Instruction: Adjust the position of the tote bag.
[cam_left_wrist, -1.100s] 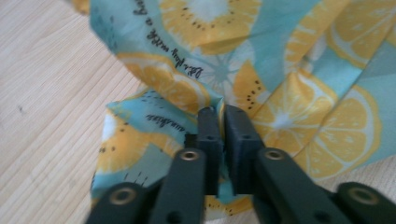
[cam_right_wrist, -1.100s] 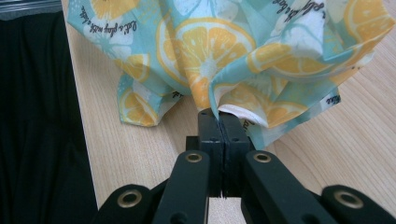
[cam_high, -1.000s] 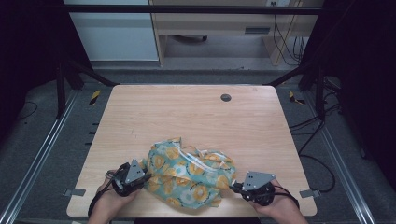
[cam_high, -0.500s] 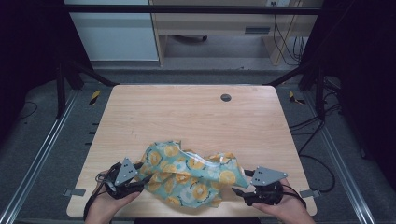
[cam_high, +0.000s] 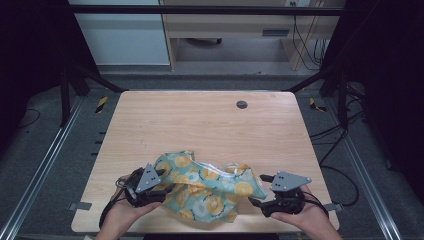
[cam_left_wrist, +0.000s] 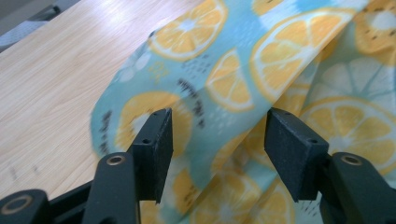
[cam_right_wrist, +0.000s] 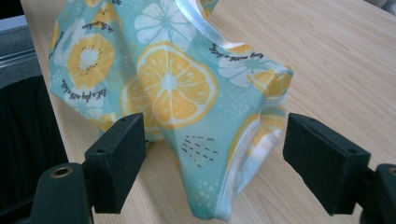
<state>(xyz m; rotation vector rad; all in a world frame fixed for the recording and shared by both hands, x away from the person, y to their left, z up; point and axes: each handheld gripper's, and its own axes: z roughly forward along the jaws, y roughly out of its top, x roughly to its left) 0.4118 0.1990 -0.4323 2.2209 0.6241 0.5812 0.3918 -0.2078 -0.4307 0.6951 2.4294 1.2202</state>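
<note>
Teal cloth printed with orange slices (cam_high: 210, 182) lies crumpled at the near edge of the wooden table (cam_high: 200, 120), between the two hands. The left gripper (cam_high: 161, 186) has its jaws spread apart with a fold of cloth between them, not pinched. The right gripper (cam_high: 257, 190) is likewise gaping around a corner of the cloth. I'd judge nothing is gripped yet; smoothing or folding remains.

A wooden table (cam_high: 200, 125) bears 1 dark round mark, perhaps a grommet (cam_high: 242, 104).
</note>
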